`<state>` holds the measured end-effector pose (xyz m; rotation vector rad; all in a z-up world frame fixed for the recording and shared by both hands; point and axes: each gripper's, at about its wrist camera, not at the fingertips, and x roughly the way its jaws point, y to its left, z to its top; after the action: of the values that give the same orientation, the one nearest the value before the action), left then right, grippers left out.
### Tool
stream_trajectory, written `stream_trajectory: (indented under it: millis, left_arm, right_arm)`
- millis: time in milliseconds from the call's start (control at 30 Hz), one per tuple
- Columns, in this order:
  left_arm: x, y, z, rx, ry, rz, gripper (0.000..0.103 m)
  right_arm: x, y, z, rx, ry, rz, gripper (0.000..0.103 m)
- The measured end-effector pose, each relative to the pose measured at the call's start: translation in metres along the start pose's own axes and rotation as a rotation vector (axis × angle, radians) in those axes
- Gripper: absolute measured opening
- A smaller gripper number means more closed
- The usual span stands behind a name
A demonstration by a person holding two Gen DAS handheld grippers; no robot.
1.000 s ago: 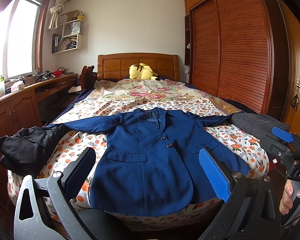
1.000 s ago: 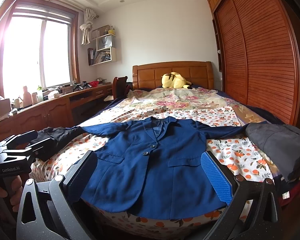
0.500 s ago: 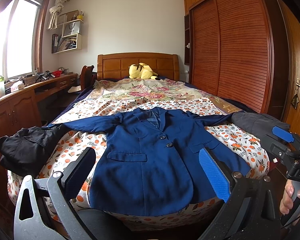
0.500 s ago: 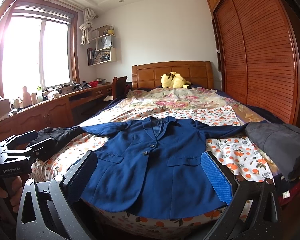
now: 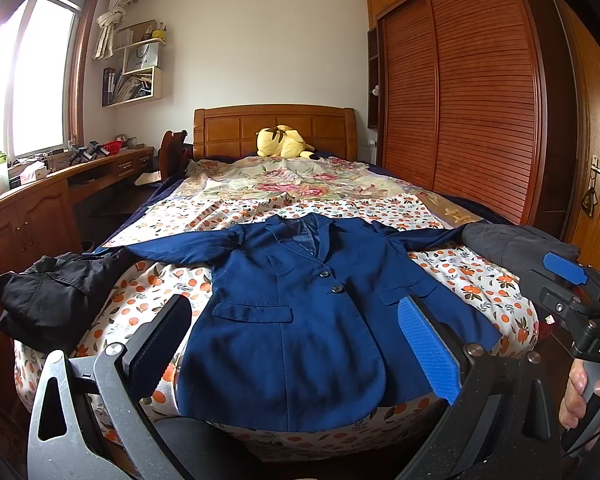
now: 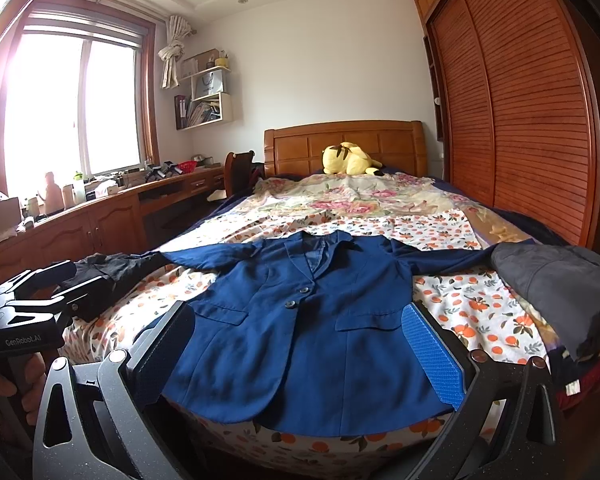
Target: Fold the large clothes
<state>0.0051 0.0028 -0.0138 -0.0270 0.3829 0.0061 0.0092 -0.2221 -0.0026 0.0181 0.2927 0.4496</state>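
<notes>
Clothes heaps, black (image 5: 48,300) and grey (image 6: 556,280), cover the blazer's (image 5: 300,312) sleeve ends; both grippers (image 5: 296,344) (image 6: 300,352) gape empty.

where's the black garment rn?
The black garment is bunched at the bed's near left corner in the left wrist view, touching the end of the blue jacket sleeve; the right wrist view shows it behind the left tool.

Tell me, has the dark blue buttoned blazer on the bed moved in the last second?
No. The dark blue buttoned blazer lies spread flat just as before, its collar equally far below the yellow plush toy at the wooden headboard.
</notes>
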Motion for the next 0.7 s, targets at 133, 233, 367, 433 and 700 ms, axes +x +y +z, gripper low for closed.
stream_trajectory:
  millis: [133,233,367,433,700]
  left_arm:
    - [-0.0001,0.0,0.0001,0.0,0.001,-0.001,0.103]
    - [0.0,0.0001,0.0,0.0,0.0,0.0,0.103]
    - [0.0,0.0,0.0003,0.0,0.0,-0.001,0.103]
    - [0.0017,-0.0028,-0.0013,0.001,-0.002,0.0,0.103]
    - [0.0054,-0.0051,-0.0044,0.002,0.001,0.002,0.103]
  right_arm:
    - [-0.0004,0.0003,-0.0003,-0.001,0.0,-0.001,0.103]
    - [-0.0003,0.0002,-0.0001,-0.001,-0.001,-0.002,0.103]
    - [-0.0006,0.0004,-0.0003,-0.001,-0.003,-0.002,0.103]
    - [-0.0009,0.0002,-0.0001,-0.001,-0.004,-0.002,0.103]
    - [-0.0008,0.0006,0.0,-0.002,-0.003,-0.002,0.103]
